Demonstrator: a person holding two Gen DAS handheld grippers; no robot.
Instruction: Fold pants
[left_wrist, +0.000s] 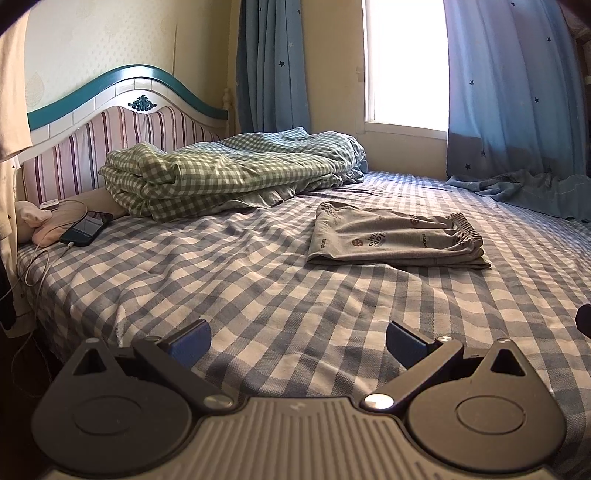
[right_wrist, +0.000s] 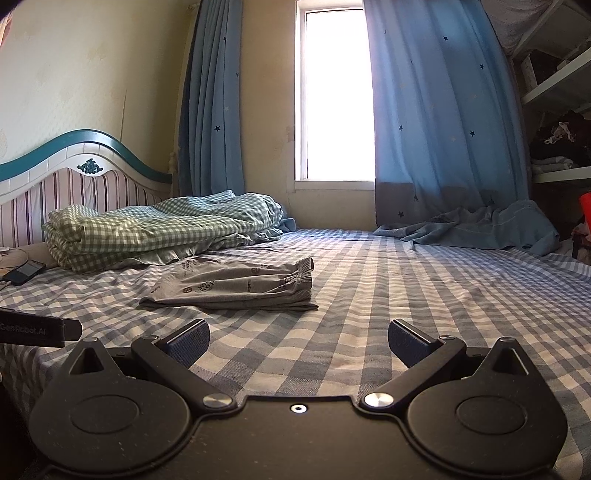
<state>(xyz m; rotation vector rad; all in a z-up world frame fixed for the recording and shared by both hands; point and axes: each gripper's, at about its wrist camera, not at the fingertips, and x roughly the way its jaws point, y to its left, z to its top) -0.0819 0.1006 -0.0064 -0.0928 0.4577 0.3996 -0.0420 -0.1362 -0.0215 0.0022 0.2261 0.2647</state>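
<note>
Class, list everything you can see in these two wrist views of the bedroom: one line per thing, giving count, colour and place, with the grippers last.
pants: one, grey with printed logos, folded flat mid-bed
bed sheet: one, blue and white check, covering the bed
quilt: one, green and white check, bundled by the headboard
headboard: one, striped pink with teal trim, left
phone: one, dark, on its cable at the bed's left edge
curtains: two, blue with stars, flanking the window
window: one, bright, far wall
shelves: white, far right
left gripper: open, empty
right gripper: open, empty
</note>
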